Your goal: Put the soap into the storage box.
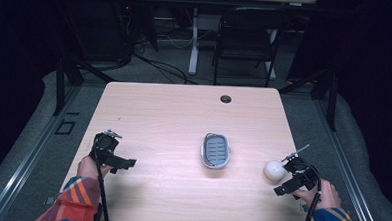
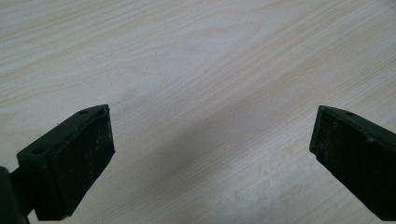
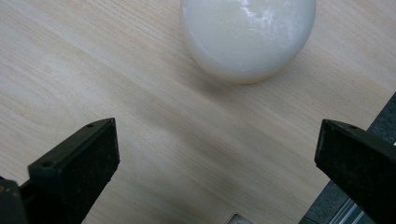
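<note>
One white ball, one grey tray and two grippers share one wooden table. The ball is round, smooth and glossy, milky white; it lies low at the right of the high view, and in the right gripper view it sits at the top, ahead of the jaws and apart from them. The right gripper, just beside the ball, stands spread wide and empty. The left gripper, at lower left, is likewise spread over bare wood.

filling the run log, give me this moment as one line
right tool: open, just short of white ball | left tool: open, over bare table | grey dish: mid-table, untouched
</note>
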The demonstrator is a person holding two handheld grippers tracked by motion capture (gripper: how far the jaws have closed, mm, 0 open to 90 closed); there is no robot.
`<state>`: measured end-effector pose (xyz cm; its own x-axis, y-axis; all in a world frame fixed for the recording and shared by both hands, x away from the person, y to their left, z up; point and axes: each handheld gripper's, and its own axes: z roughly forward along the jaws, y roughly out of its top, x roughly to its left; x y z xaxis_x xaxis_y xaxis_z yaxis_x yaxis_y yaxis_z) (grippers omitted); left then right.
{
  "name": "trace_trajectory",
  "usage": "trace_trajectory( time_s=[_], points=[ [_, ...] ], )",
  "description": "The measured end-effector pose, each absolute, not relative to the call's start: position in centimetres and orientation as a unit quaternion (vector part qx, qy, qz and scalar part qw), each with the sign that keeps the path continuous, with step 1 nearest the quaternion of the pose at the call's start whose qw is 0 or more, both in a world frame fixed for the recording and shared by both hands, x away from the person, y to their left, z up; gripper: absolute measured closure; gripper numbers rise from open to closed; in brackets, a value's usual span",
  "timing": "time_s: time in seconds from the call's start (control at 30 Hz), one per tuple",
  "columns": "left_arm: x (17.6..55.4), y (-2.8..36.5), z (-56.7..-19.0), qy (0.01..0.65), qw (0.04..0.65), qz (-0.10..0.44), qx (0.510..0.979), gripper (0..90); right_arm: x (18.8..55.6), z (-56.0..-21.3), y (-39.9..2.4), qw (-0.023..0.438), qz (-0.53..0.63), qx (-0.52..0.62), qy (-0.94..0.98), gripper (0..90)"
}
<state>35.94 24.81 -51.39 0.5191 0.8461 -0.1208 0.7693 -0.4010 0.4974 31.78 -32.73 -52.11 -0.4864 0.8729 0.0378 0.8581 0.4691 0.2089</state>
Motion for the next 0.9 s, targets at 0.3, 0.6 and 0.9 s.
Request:
trace_trajectory(
  time_s=[0.3, 0.6, 0.9],
  points=[
    [36.0, 24.7, -51.5, 0.482, 0.254, 0.073, 0.836, 0.0, 31.9, -52.1, -32.1, 0.031, 0.086, 0.492, 0.866, 0.0],
    [35.9, 24.6, -51.5, 0.481, 0.252, 0.074, 0.836, 0.0, 32.6, -50.9, -31.4, 0.035, 0.045, 0.461, 0.885, 0.0],
    [35.9, 24.5, -51.4, 0.480, 0.250, 0.078, 0.837, 0.0, 33.5, -50.6, -30.9, 0.037, 0.083, 0.476, 0.875, 0.0]
  ],
)
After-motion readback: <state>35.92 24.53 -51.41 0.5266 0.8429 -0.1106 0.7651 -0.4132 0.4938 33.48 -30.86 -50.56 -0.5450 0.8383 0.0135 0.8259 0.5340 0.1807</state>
